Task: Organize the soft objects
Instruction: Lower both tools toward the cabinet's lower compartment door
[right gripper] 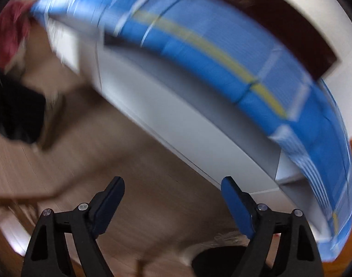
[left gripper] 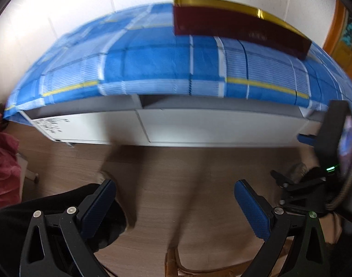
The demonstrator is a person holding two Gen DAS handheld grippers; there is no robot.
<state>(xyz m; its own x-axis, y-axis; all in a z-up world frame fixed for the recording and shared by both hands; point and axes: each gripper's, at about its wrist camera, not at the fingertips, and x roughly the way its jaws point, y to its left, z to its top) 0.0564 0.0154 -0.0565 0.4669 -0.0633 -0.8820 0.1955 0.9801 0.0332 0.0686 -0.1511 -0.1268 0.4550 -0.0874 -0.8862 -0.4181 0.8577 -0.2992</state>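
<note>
A dark red flat box with a gold rim (left gripper: pixel 240 26) lies at the back of a white table covered by a blue checked cloth (left gripper: pixel 152 69). Red-pink soft fabric (left gripper: pixel 3 166) hangs at the far left edge; it also shows in the blurred right wrist view (right gripper: pixel 10 30). My left gripper (left gripper: pixel 176 191) is open and empty, held low over the wooden floor in front of the table. My right gripper (right gripper: pixel 172 191) is open and empty, also below the table edge; its body shows at the right of the left wrist view (left gripper: pixel 323 180).
The white table front (left gripper: pixel 199 127) stands ahead. The wooden floor (left gripper: pixel 176 173) lies below. A person's dark trouser leg (left gripper: pixel 60 207) is at lower left. A wooden chair part (left gripper: pixel 176 263) is at the bottom. An orange wooden door (left gripper: pixel 344 37) is at right.
</note>
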